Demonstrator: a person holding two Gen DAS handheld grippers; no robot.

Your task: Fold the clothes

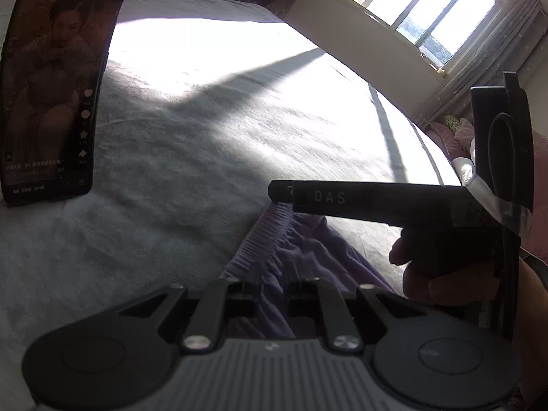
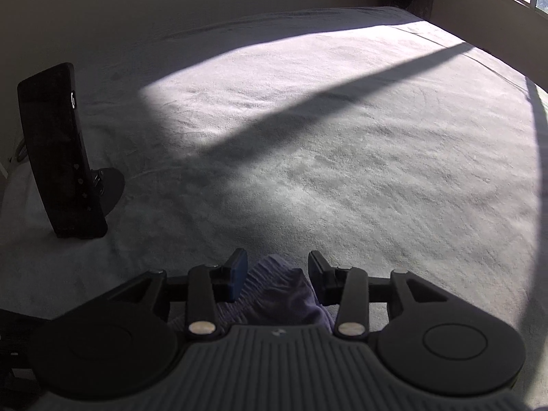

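Note:
A purple garment [image 1: 308, 250] with a ribbed elastic waistband lies on the bed just in front of me. My left gripper [image 1: 274, 274] is shut on the waistband, with cloth pinched between its narrow jaws. The right gripper [image 1: 282, 193] reaches in from the right, held by a hand [image 1: 428, 267], its tips above the far end of the waistband. In the right wrist view, my right gripper [image 2: 277, 267] stands open. A bunched part of the purple garment [image 2: 277, 291] sits between its fingers without being pinched.
A phone [image 1: 51, 85] on a stand [image 2: 109, 185] is propped upright at the left of the bed [image 2: 308, 137], its screen lit. Sunlight and shadow bands cross the pale blanket. A window [image 1: 411, 10] and pillows [image 1: 452, 130] lie to the right.

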